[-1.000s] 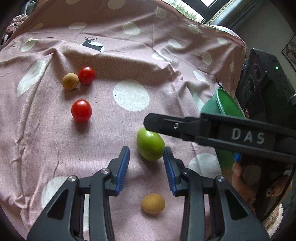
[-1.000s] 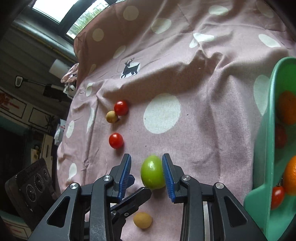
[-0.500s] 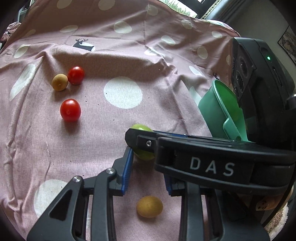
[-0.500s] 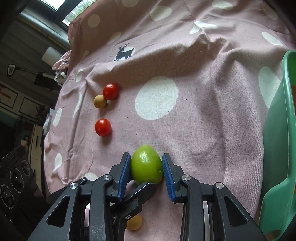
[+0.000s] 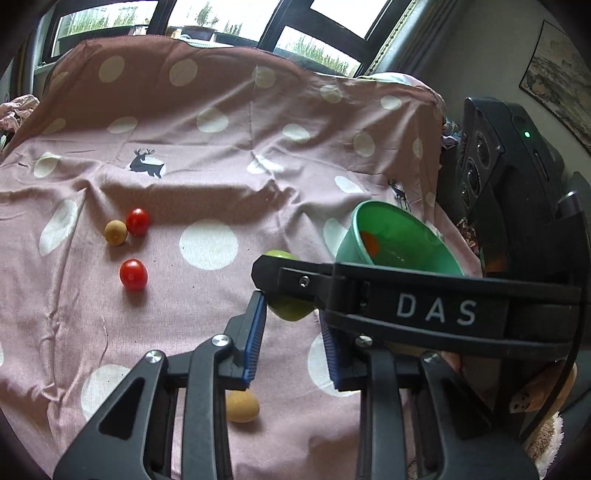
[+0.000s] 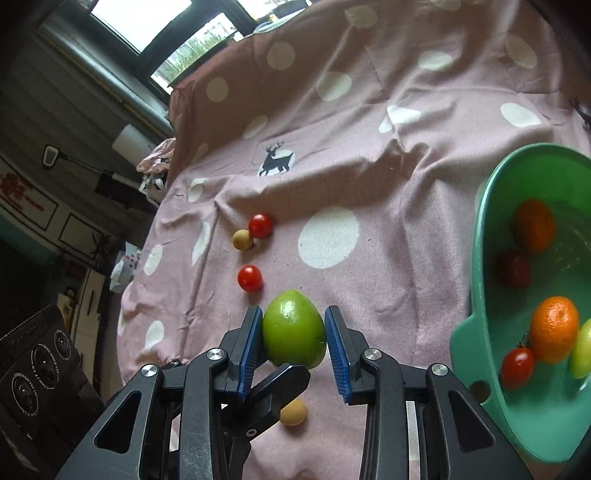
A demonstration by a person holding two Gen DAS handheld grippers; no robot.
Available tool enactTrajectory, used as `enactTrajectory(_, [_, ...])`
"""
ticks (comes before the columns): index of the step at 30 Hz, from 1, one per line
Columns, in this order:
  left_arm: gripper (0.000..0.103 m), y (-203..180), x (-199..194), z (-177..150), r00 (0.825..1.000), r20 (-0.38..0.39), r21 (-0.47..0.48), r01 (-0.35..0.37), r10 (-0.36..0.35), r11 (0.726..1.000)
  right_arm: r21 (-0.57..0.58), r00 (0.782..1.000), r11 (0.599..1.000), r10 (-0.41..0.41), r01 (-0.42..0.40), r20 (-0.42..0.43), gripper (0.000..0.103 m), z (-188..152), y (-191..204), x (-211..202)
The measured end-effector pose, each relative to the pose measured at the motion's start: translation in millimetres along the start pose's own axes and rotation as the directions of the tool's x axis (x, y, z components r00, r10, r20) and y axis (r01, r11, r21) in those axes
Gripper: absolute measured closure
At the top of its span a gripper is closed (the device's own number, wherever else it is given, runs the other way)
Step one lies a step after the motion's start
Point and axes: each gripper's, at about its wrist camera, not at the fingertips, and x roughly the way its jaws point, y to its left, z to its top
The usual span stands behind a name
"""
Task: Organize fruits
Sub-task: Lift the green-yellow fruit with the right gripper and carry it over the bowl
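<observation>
Since the earlier frames the view has drawn back from the cloth and both tools stand higher. The green fruit (image 6: 293,328) has come up with them, and the left jaws have narrowed.

1. Right hand-held gripper (image 6: 293,314) – closed on the green fruit. Both blue pads press its flanks, and the pointed end faces 12 o'clock. The fruit hangs clear of the pink dotted cloth (image 6: 388,258).

2. Left hand-held gripper (image 5: 291,310) – jaws narrow, at their closest. Its fingertips sit at the near end of the same fruit, with the right tool's black finger crossing in front. In the right wrist view one left finger lies just beneath the fruit. Whether the left pads press on the fruit cannot be told.

3. Tan fruit (image 6: 293,411) – on the cloth at 6 o'clock from the held fruit, nearest the cameras and partly hidden by the left finger.

4. Red tomato (image 6: 250,277) – on the cloth at 10 o'clock from the held fruit, lying alone.

5. Second red tomato (image 6: 260,225) and small tan fruit (image 6: 242,239) – farther out along the same line and touching each other.

6. Green bowl (image 6: 474,240) – at 3 o'clock in the right wrist view, tilted toward the camera. Inside are two orange fruits, a bright red tomato, a darker red one and a yellow-green fruit at the frame edge.

7. Deer print (image 6: 275,160) – on the cloth at 12 o'clock, beyond the fruit.

8. Window (image 6: 155,22) – past the cloth's far edge, at 11 o'clock.
</observation>
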Motion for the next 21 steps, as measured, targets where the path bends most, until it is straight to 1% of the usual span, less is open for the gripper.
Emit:
enactTrajectory(4, [0.075, -25.0, -9.6, 11.3, 0.998, 0.042, 0.044, 0.039, -0.041, 0.998, -0.01, 0.996, 1.0, -0.01, 0.011, 0.09, 0.066, 1.9, -2.6, -34.4])
enactTrajectory(9, [0.075, -60.9, -1.9, 20.4, 0.995, 0.066, 0.095, 0.074, -0.08, 0.993, 0.003, 0.982, 0.998, -0.059, 0.06, 0.179, 0.066, 4.3, -18.6, -67.3])
enactTrajectory(12, [0.075, -78.1, 11.2, 25.6, 0.992, 0.048, 0.111, 0.114, -0.12, 0.987, 0.042, 0.975, 0.996, -0.091, 0.084, 0.205, 0.066, 5.6, -37.0, -81.6])
enactTrajectory(17, [0.075, -105.6, 34.4, 30.7, 0.985, 0.007, 0.143, 0.167, -0.17, 0.976, 0.117, 0.965, 0.988, -0.122, 0.097, 0.233, 0.066, 6.0, -70.8, -99.4])
enactTrajectory(21, [0.075, -122.5, 54.9, 30.2, 0.978, -0.044, 0.159, 0.207, -0.202, 0.965, 0.175, 0.96, 0.977, -0.162, 0.124, 0.226, 0.066, 4.6, -95.3, -105.6])
